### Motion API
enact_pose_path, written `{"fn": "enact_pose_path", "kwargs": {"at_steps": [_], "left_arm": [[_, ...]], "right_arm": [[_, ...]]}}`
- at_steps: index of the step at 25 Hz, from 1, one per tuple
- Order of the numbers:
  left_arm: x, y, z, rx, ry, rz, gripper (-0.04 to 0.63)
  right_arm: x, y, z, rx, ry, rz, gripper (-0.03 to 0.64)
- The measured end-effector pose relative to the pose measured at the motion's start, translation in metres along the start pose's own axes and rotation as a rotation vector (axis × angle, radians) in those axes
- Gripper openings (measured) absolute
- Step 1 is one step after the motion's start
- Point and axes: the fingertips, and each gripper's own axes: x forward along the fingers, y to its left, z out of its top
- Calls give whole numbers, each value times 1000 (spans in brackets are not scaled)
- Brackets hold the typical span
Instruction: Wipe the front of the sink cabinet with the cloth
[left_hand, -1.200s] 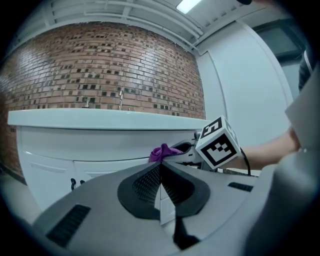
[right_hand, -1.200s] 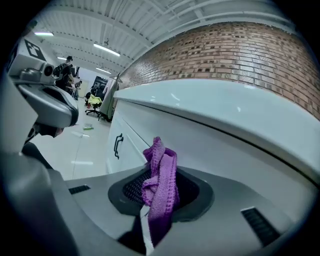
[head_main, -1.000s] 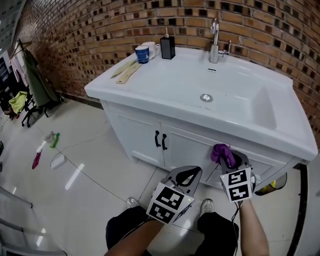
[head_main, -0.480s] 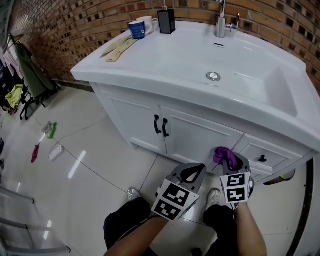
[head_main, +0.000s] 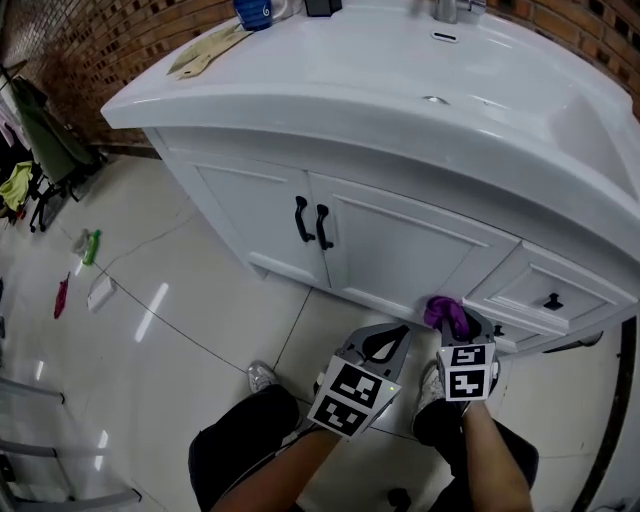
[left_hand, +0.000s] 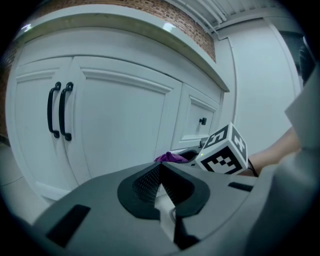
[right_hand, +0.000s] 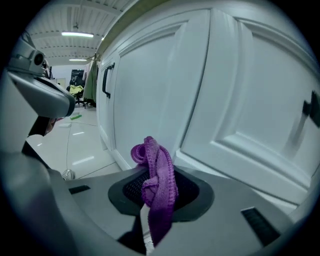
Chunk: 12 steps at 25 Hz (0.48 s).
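Head view puts your dark trouser legs (head_main: 240, 450) at the bottom edge, cut off by the frame. One shoe (head_main: 262, 377) shows, and the other is mostly hidden behind your right tool (head_main: 455, 322). Your left tool (head_main: 386, 342) hangs just beside it over the floor, and the left gripper view shows its jaws closed tip to tip with nothing between them. Your right tool is clamped on the purple cloth (right_hand: 159, 176), which bunches up out of the jaws and folds over, its lower end lost down between the pads. The cloth sits low at the sink cabinet (head_main: 400, 250), close by the seam where the right door meets the drawer section, but no view lets you tell whether it touches the white panel. Beyond it, the two doors carry a pair of black handles (head_main: 310, 222) and the drawer a black knob (head_main: 551, 300). The cabinet's right end runs out of the frame. The worktop (head_main: 330, 95) overhangs the cabinet front. At its far edge a blue cup (head_main: 255, 12) is cut off by the frame, and a pale flat thing (head_main: 205, 52) near it is hard to identify. To your left the tiled floor (head_main: 170, 330) lies open, with a small green item (head_main: 92, 246) well apart from the cabinet.
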Motion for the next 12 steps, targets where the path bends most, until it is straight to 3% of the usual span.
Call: {"fn": "enact_pose_path", "kwargs": {"at_steps": [12], "left_arm": [[15, 20, -55, -41, 76, 6, 5]], "right_arm": [[73, 24, -90, 86, 160, 0, 97]]}}
